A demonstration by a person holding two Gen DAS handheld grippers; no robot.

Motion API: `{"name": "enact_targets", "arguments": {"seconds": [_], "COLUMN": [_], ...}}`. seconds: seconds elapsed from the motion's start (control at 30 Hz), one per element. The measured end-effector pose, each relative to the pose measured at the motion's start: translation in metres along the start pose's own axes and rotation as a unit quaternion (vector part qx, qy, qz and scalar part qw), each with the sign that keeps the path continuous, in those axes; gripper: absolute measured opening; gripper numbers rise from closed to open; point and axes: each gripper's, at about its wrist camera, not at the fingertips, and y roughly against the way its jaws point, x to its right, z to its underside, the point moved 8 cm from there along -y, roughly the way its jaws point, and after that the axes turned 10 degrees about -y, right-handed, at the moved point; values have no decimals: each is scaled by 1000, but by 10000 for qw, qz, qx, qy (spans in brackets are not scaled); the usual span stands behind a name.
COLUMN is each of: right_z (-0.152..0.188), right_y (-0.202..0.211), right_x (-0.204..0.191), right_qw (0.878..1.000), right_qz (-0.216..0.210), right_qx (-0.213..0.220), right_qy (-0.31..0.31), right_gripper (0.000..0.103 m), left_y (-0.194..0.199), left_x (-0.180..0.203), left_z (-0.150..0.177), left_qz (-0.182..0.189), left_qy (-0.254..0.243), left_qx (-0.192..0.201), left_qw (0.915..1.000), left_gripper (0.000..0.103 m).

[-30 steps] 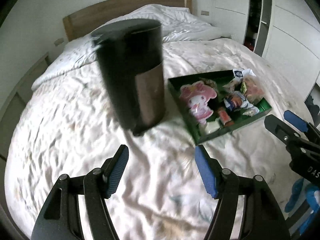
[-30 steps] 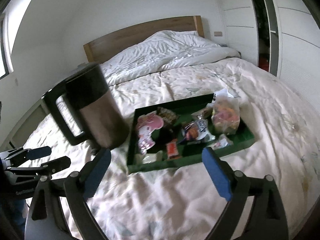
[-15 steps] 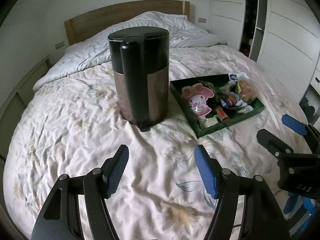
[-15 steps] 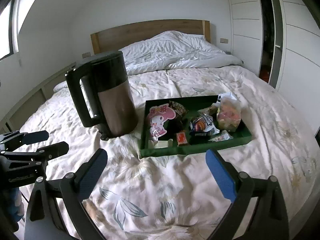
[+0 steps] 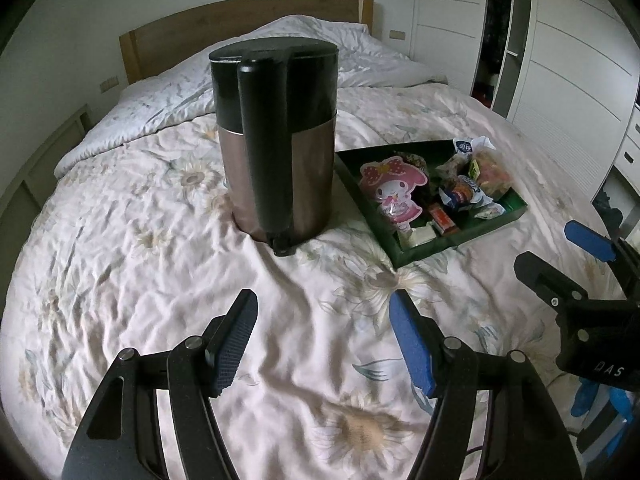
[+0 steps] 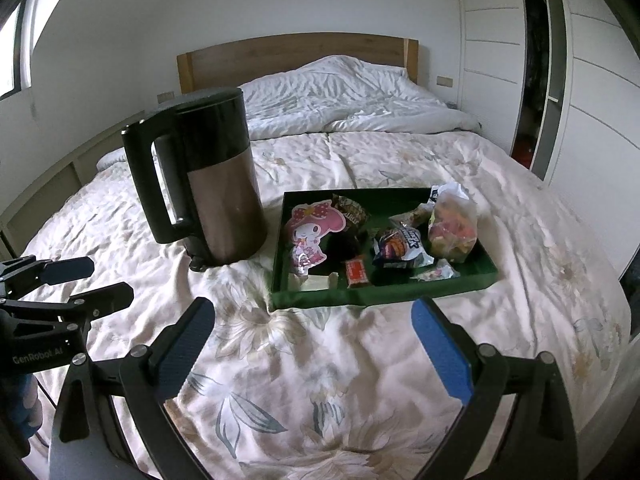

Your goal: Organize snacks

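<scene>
A dark green tray point(image 6: 486, 276) point(image 5: 516, 200) lies on the bed and holds several snacks: a pink cartoon-character pack point(image 6: 310, 236) point(image 5: 394, 194), a blue crisp bag point(image 6: 400, 248), a clear bag of colourful sweets point(image 6: 454, 226) and a small red pack point(image 6: 356, 272). Left of the tray stands a black and copper kettle point(image 6: 218, 196) point(image 5: 276, 140). My left gripper point(image 5: 322, 334) hangs open over bare quilt in front of the kettle. My right gripper point(image 6: 312, 336) is open just short of the tray's near edge, nothing between its fingers.
The flowered quilt point(image 6: 320, 380) covers the bed, with a crumpled white duvet point(image 6: 344, 96) and wooden headboard point(image 6: 296, 52) behind. White wardrobe doors point(image 6: 592, 100) line the right side. In the left wrist view the right gripper point(image 5: 568, 272) shows at the right edge.
The kettle, tilted and blurred in the air a second ago, now stands upright on the quilt. Both grippers have drawn back slightly from the kettle and tray, still open.
</scene>
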Motion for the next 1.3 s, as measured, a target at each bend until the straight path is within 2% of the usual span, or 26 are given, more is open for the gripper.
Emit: {"name": "enact_targets", "arguments": {"seconds": [1.3], "right_z": [11], "right_y": [-12], "right_x": [9], "right_qw": [9998], "right_qz": [-5], "right_qx": [-182], "right_qy": [-4], "right_gripper": [103], "left_y": [-13], "left_x": [-3], "left_z": [13], "left_qz": [136], "left_qy": [-65], "left_qx": [-263], "left_qw": [9995], "left_gripper": [63]}}
